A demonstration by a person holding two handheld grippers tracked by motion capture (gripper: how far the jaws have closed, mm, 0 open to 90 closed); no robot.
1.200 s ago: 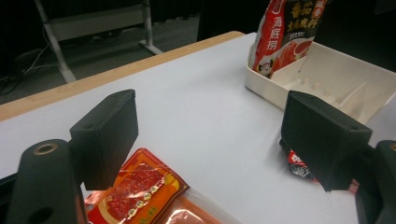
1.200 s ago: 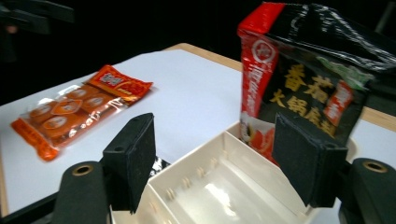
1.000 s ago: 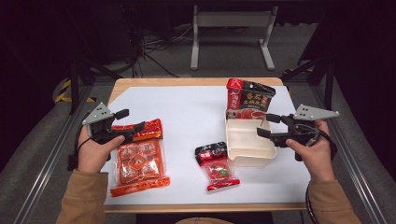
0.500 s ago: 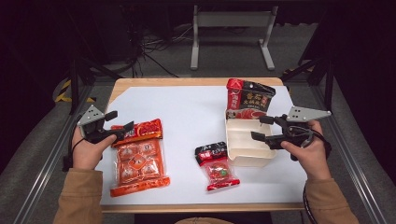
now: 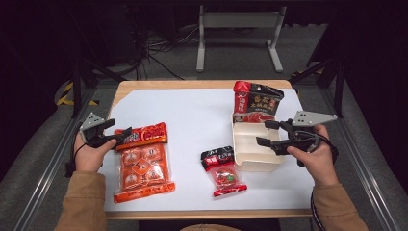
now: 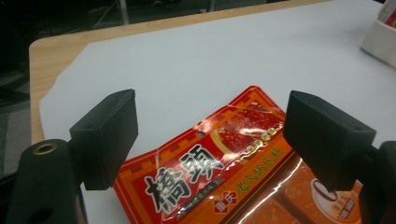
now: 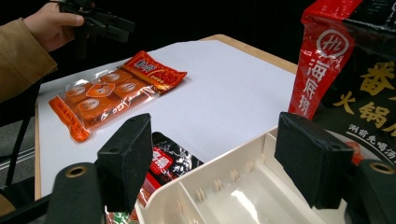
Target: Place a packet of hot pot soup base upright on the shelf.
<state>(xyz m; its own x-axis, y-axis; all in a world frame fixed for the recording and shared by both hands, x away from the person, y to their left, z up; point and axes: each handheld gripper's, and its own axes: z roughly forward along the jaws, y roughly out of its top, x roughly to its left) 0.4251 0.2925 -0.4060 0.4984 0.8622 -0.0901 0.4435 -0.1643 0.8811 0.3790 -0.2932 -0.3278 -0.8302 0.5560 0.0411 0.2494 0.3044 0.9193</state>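
Left gripper [image 5: 121, 136] was open, fingers [image 6: 106, 135] straddling the top edge of the orange packet [image 5: 142, 161] on the worktop [image 5: 192, 115]. Right gripper [image 5: 263, 133] was open over the white tray [image 5: 255, 159], well right of the packet.

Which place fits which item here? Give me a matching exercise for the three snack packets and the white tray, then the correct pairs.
Things:
1. large orange packet
2. small red-and-black packet
3. tall red-and-black bag
4. white tray

Places:
A. at the table's far right, just behind the tray
B. under the open right gripper
C. in the middle near the front edge, left of the tray
D. at the left, its top edge by the open left gripper

Pairs: 1-D, 2-C, 3-A, 4-B
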